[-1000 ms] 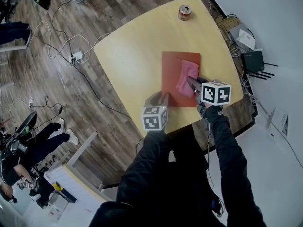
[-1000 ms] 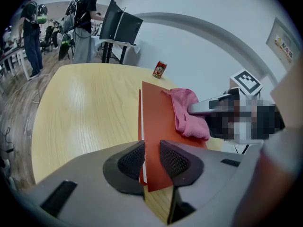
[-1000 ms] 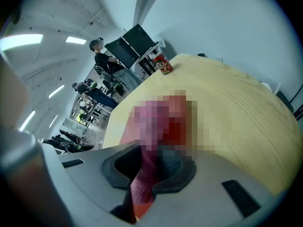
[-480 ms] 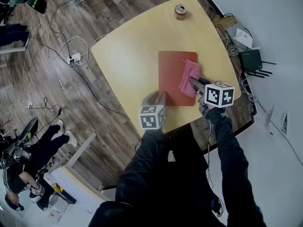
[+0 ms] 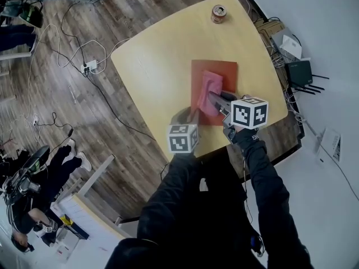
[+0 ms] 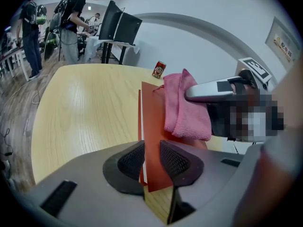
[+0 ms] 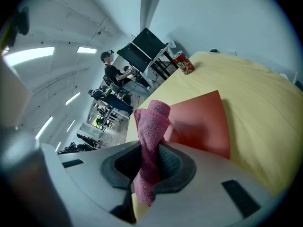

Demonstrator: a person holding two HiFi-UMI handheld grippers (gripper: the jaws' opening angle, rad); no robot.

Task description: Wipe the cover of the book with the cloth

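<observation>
Wiping looks under way, centre frame: left gripper (image 6: 151, 161) clamps the book (image 5: 225, 73) by its edge, right gripper (image 7: 149, 163) pinches the cloth (image 5: 206, 91) laid on it.

The person wore black long sleeves, the left sleeve (image 5: 168, 200) and the right sleeve (image 5: 270, 190) filling the lower middle of the head view. The left claw (image 6: 152, 161) and the right claw (image 7: 150, 164) had smooth grey moulded bodies with black, finely textured pads (image 6: 132, 161). Each bore a white cube printed with black square markers: the left cube (image 5: 183, 138) and the right cube (image 5: 249, 112).
</observation>
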